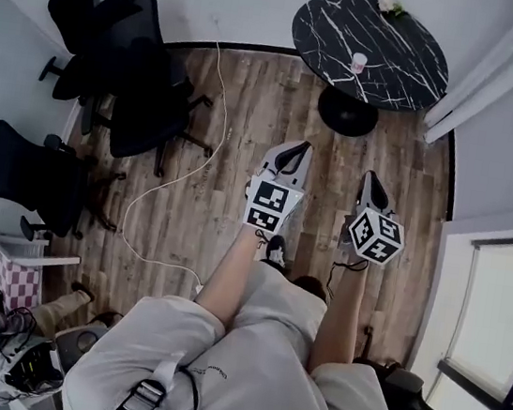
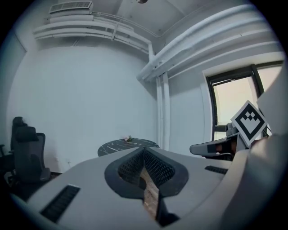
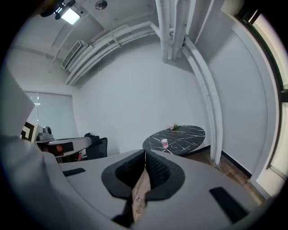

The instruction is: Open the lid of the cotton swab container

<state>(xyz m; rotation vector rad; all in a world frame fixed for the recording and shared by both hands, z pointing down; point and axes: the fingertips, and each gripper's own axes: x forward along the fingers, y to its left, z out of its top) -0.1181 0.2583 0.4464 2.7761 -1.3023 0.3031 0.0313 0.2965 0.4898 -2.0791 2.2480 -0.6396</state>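
A small white cotton swab container with a pink band stands on a round black marble table at the far end of the room; it also shows as a small cup in the right gripper view. My left gripper and right gripper are held side by side over the wooden floor, well short of the table. Both are shut with nothing between the jaws. The left gripper view shows only the table top, not the container.
Black office chairs stand at the left over a white cable trailing across the wooden floor. A small plant sits at the table's far edge. A window is at the right. The person's legs fill the bottom.
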